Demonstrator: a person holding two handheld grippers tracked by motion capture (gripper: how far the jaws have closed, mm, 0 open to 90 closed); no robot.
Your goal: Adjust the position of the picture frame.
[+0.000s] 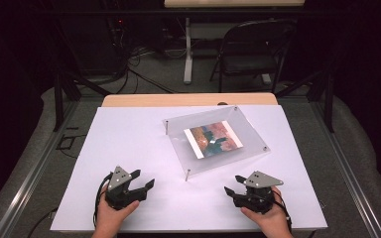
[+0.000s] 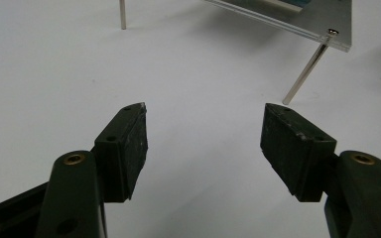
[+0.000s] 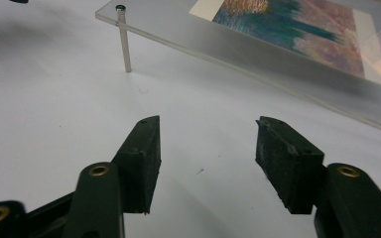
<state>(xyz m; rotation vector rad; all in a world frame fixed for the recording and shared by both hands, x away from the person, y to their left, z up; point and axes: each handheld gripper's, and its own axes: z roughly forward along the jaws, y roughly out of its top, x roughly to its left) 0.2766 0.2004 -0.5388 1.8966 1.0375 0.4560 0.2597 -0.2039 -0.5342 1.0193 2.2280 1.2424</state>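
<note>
The person is resting both hands on the near part of the white bench (image 1: pixel 129 134), holding the left gripper (image 1: pixel 141 182) and the right gripper (image 1: pixel 232 187) low over the sheet, each with its jaws standing wide apart and nothing between them. Ahead of both sets of jaws, the clear acrylic frame (image 1: pixel 248 128) is standing on four thin metal posts, a colourful picture (image 1: pixel 213 139) sandwiched in its middle. The frame is sitting skewed on the bench, its long axis running from the near post (image 1: pixel 187 174) away and to the right, so its long near edge is slanting across in front of the right jaws. From the right gripper view that edge is lying just beyond and above the jaw tips, with the post (image 3: pixel 124 42) off to the left of them. From the left gripper view the same corner post (image 2: pixel 305 74) is standing ahead and to the right of the jaws, a little further off. I'd judge the right hand to be the nearer one to the frame's edge, while the left is lining up more with the near corner; neither is touching the frame yet.
</note>
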